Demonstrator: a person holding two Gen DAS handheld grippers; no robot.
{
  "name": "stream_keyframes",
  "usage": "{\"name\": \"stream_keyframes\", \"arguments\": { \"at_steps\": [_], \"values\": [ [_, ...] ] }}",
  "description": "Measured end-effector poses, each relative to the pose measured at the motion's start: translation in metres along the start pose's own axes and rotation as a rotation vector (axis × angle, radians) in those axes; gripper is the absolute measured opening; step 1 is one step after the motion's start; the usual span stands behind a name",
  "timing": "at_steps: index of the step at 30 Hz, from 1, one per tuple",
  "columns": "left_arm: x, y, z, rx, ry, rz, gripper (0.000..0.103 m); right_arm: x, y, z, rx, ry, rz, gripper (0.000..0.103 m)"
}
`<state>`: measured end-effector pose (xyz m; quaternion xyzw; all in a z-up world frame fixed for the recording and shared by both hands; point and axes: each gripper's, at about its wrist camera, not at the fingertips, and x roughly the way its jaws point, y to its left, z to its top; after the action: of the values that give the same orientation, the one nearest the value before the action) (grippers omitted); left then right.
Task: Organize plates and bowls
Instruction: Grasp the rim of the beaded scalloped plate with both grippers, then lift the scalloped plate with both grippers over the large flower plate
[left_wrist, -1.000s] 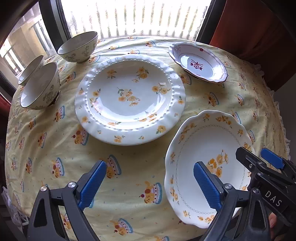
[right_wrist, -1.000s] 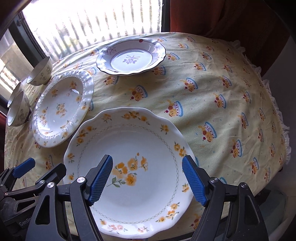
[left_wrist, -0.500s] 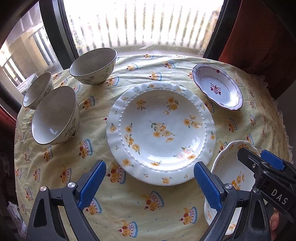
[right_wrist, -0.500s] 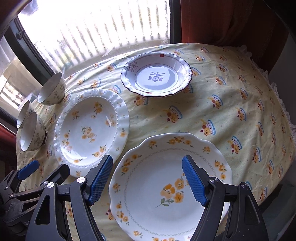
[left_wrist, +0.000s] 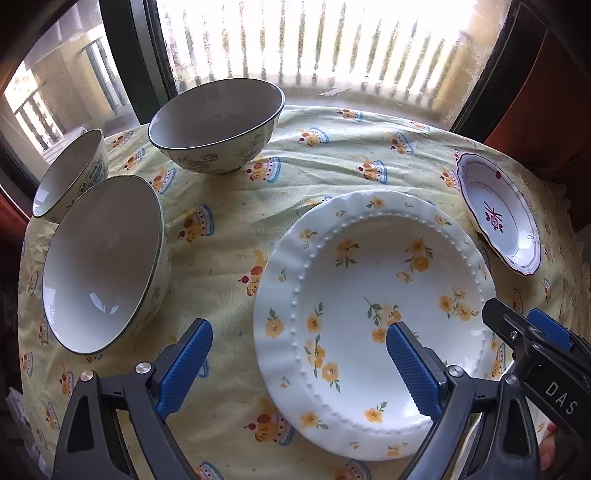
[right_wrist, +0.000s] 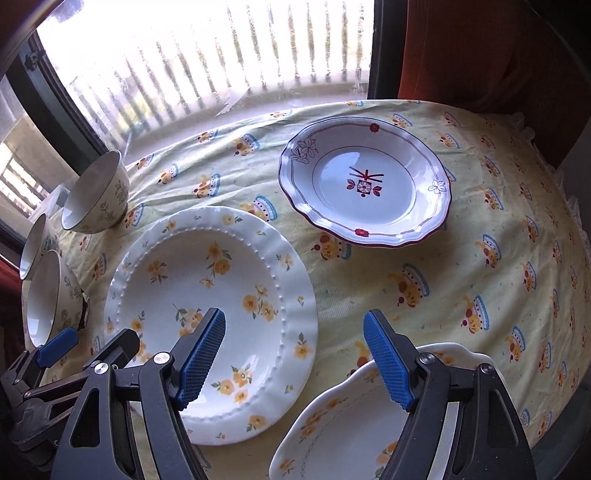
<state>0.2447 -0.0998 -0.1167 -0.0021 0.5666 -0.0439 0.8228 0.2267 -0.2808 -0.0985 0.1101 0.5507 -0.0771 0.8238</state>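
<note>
My left gripper (left_wrist: 299, 365) hangs open over the cloth, its right finger above the beaded plate with yellow flowers (left_wrist: 373, 280). Three bowls stand to its left: a near one (left_wrist: 99, 262), a small one (left_wrist: 66, 173) behind it, and a far one (left_wrist: 218, 125). My right gripper (right_wrist: 295, 358) is open too, held above the gap between the beaded plate (right_wrist: 207, 295) and a scalloped yellow-flower plate (right_wrist: 343, 432) at the bottom edge. A red-trimmed plate (right_wrist: 365, 188) lies farther back. Neither gripper holds anything.
A yellow patterned tablecloth (right_wrist: 480, 258) covers the round table, which ends close on the right. A bright window with bars (left_wrist: 314, 48) and dark frames stand behind. A red curtain (right_wrist: 480, 48) hangs at the back right. The right gripper's body (left_wrist: 546, 362) shows in the left view.
Both grippers have travelled forward and leftward across the table: the scalloped plate slid to the bottom edge of the views, and the bowls and beaded plate came closer. Both jaws stayed open.
</note>
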Motion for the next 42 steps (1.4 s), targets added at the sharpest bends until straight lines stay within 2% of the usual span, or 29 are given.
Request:
{"name": "stream_keyframes", "arguments": {
  "at_steps": [6,9,13,16,18,20,28,37,42],
  "values": [
    [0.025,0.003,0.004,-0.012,0.025,-0.005,0.095,0.034,0.006,0.01,-0.002,0.025,-0.011,0.079],
    [0.036,0.002,0.004,-0.02,0.051,-0.014,0.09,0.046,0.006,0.012,-0.009,0.041,-0.013,0.077],
    [0.04,0.001,0.003,-0.019,0.044,-0.026,0.085,0.06,0.007,0.012,-0.008,0.077,-0.004,0.069],
    [0.041,0.002,0.003,-0.024,0.042,-0.033,0.084,0.063,0.006,0.014,0.011,0.071,0.021,0.066],
    [0.039,0.002,0.002,-0.018,0.038,-0.038,0.081,0.063,0.007,0.014,0.006,0.069,0.022,0.064],
    [0.037,-0.002,0.001,0.0,0.034,-0.04,0.073,0.062,0.009,0.014,0.004,0.069,0.017,0.064],
    [0.032,-0.008,-0.004,0.041,0.031,0.032,0.071,0.057,0.018,0.003,-0.037,0.085,0.005,0.063],
    [0.02,0.014,-0.032,-0.018,0.076,0.098,0.073,0.046,0.039,-0.031,-0.129,0.157,0.058,0.063],
    [0.015,0.025,-0.048,-0.052,0.104,0.108,0.073,0.039,0.051,-0.05,-0.175,0.191,0.078,0.063]
  ]
}}
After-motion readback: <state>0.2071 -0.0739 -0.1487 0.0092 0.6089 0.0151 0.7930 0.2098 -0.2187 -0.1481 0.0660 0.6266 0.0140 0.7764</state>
